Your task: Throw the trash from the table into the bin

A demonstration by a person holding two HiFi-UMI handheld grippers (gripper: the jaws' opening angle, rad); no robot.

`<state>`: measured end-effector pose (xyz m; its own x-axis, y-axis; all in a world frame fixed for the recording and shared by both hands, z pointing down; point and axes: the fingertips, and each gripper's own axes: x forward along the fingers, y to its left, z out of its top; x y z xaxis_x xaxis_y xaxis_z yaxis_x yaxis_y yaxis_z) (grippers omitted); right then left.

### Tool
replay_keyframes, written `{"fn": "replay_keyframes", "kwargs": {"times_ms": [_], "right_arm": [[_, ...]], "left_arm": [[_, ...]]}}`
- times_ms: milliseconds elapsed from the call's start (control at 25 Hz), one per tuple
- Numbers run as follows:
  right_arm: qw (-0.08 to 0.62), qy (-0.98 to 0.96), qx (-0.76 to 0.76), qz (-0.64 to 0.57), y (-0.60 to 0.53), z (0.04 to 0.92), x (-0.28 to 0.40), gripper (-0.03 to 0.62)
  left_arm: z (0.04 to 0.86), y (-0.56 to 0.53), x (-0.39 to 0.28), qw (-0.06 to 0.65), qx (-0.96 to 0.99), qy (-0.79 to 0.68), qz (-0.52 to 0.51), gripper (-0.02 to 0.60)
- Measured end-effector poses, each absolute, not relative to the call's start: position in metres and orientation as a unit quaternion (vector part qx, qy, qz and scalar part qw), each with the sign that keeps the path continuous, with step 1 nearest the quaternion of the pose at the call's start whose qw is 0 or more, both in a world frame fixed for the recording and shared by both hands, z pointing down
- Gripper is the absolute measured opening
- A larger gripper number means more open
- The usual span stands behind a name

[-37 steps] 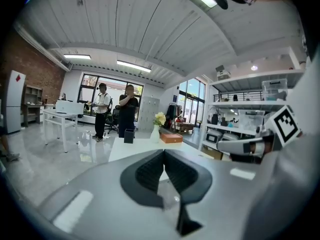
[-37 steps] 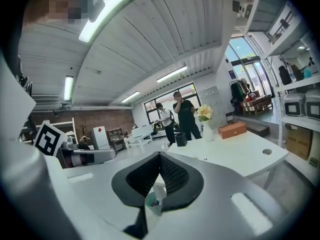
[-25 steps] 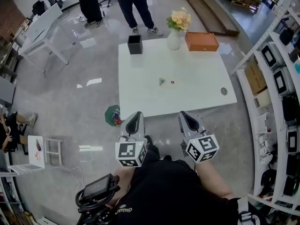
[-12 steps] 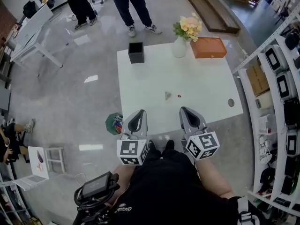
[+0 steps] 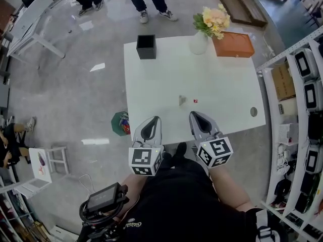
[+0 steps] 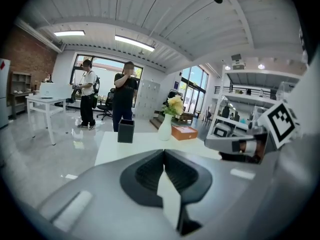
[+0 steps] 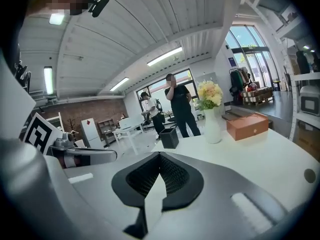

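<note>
- Since a second ago the person has stepped in toward the white bench (image 5: 151, 84). It fills more of the head view, and its near edge now lies under the tips of both tools instead of ahead of them.
- The left hand-held gripper (image 5: 151, 125) and right hand-held gripper (image 5: 198, 121) are both closed to a narrow seam and hold nothing. Their jaws look the same as in the earlier frames.
- The trash is untouched. A small grey crumpled scrap (image 5: 182, 101) and a tiny red scrap (image 5: 195, 101) lie mid-bench, just ahead of the tools and roughly between them.
- The green bin (image 5: 121, 123) stands on the floor off the bench's near left corner, beside the left tool.
- For the task, this looks like the end of the approach. Picking up has not begun, and the jaws would have to open before either scrap can be taken.
- Only the head view shows the scraps and the bin. In both gripper views each tool's own body blocks them.
- The gripper views show the jaws pressed together with nothing between them.
- They also show the black box (image 6: 125, 131), the vase of flowers (image 7: 211, 115), the orange box (image 7: 247, 126) and two people standing beyond the bench.
</note>
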<state>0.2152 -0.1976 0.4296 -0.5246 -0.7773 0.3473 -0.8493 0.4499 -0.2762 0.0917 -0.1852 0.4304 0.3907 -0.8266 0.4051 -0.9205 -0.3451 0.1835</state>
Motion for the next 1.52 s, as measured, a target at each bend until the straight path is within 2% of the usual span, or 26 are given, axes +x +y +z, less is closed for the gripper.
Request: {"fn": "replay_keyframes", "kwargs": {"times_ms": [240,280,480,600,680,760,840,1040,1240,1360,1520], "right_arm": [[0.136,-0.841,0.475,0.220,-0.217,0.477,0.214,0.001],[0.153,-0.839,0.472,0.223,-0.223,0.492,0.213,0.024],[0.249,-0.829,0.442,0.237,-0.257,0.569,0.205,0.227],[0.312,-0.822,0.414,0.237,-0.273,0.607,0.198,0.284],[0.347,-0.812,0.403,0.239,-0.280,0.627,0.198,0.295],[0.366,-0.805,0.402,0.237,-0.285,0.637,0.201,0.292],[0.370,-0.805,0.404,0.227,-0.286,0.638,0.204,0.241],[0.375,-0.810,0.399,0.212,-0.287,0.638,0.204,0.213],[0.392,-0.805,0.404,0.189,-0.287,0.638,0.204,0.043],[0.391,-0.801,0.409,0.194,-0.285,0.640,0.207,0.037],[0.355,-0.808,0.426,0.199,-0.281,0.618,0.210,0.037]], "left_arm": [[0.451,-0.192,0.099,0.209,0.808,-0.533,0.139,0.009],[0.453,-0.192,0.101,0.210,0.809,-0.531,0.142,0.009],[0.458,-0.190,0.107,0.218,0.810,-0.524,0.147,0.009],[0.461,-0.189,0.111,0.221,0.812,-0.519,0.150,0.009],[0.461,-0.187,0.111,0.222,0.812,-0.519,0.151,0.009],[0.461,-0.186,0.110,0.222,0.811,-0.520,0.150,0.009],[0.461,-0.186,0.109,0.221,0.810,-0.521,0.150,0.008],[0.461,-0.187,0.110,0.221,0.811,-0.521,0.148,0.009],[0.459,-0.183,0.112,0.216,0.814,-0.519,0.148,0.009],[0.460,-0.181,0.110,0.217,0.812,-0.521,0.150,0.009],[0.458,-0.182,0.107,0.212,0.811,-0.525,0.146,0.009]]}}
